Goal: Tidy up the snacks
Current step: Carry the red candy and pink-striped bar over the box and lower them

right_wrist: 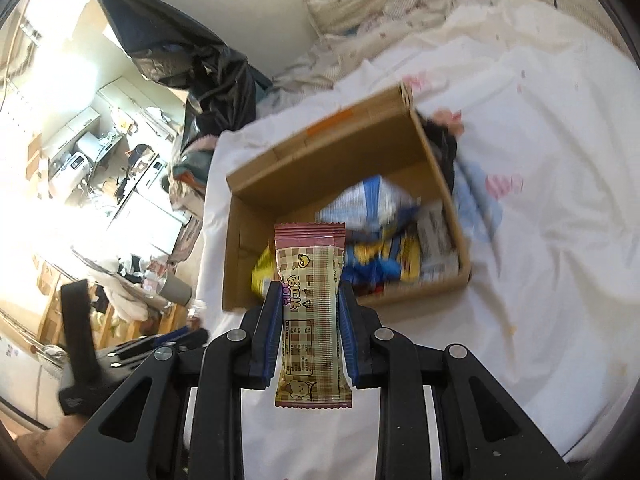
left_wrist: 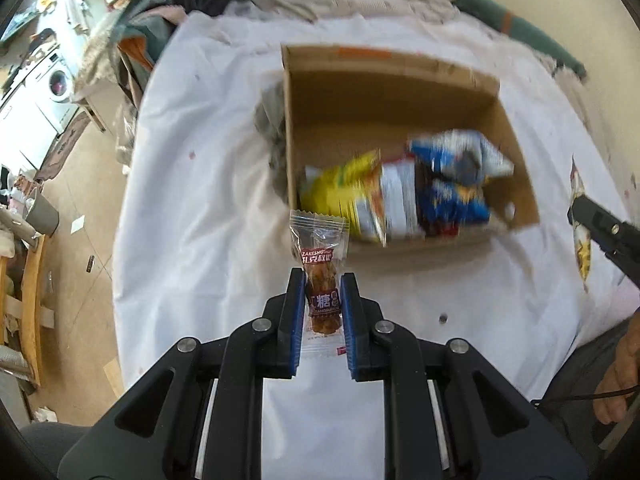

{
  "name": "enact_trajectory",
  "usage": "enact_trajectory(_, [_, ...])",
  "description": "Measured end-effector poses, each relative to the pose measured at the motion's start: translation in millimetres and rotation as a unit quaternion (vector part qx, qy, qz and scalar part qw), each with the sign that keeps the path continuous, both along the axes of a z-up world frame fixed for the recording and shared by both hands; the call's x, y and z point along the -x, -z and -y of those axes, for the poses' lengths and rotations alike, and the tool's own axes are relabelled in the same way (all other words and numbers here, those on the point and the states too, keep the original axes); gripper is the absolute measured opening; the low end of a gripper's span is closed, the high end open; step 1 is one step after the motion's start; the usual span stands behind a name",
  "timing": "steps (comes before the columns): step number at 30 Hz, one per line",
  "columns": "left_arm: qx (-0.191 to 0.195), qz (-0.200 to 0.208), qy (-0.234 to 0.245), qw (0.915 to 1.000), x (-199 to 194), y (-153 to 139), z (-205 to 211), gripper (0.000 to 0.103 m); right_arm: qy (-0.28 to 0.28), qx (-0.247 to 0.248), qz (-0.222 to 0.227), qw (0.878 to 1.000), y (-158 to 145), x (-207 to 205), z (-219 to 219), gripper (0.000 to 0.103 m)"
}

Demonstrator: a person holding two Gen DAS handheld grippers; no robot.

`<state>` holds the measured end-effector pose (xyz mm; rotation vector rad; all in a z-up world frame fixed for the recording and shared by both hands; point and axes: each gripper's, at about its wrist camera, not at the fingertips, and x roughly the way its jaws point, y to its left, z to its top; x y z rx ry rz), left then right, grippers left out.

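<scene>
My left gripper (left_wrist: pixel 322 280) is shut on a clear snack packet with a brown candy and a dark red label (left_wrist: pixel 321 276), held above the white sheet just in front of an open cardboard box (left_wrist: pixel 348 92). Yellow, white and blue snack bags (left_wrist: pixel 400 188) lie in the box's near end. My right gripper (right_wrist: pixel 308 290) is shut on a beige checked snack bar wrapper with pink ends (right_wrist: pixel 310 312), held upright before the same cardboard box (right_wrist: pixel 332 148), where blue and yellow snack bags (right_wrist: pixel 384 248) lie. The right gripper's fingers (left_wrist: pixel 604 232) show at the left wrist view's right edge.
A white sheet (left_wrist: pixel 192 216) covers the bed under the box. Crumpled bedding (right_wrist: pixel 360 4) and a black bag (right_wrist: pixel 192 56) lie beyond it. A dark cloth (left_wrist: pixel 272 128) sits against the box's left wall. The floor and a cluttered kitchen area (left_wrist: pixel 44 92) lie to the left. A hand (left_wrist: pixel 624 368) is at right.
</scene>
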<state>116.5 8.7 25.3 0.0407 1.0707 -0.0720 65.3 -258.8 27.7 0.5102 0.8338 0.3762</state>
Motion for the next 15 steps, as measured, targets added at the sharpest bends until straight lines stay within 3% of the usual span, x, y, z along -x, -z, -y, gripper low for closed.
enact_trajectory(7, [0.009,0.054,-0.002,0.9985,-25,-37,6,0.014,0.016,0.037,0.032,0.999,-14,-25,7,0.028])
enact_trajectory(15, [0.019,0.06,0.011,0.9979,-50,-38,17,0.014,0.027,0.042,0.034,0.998,-13,-50,16,0.028])
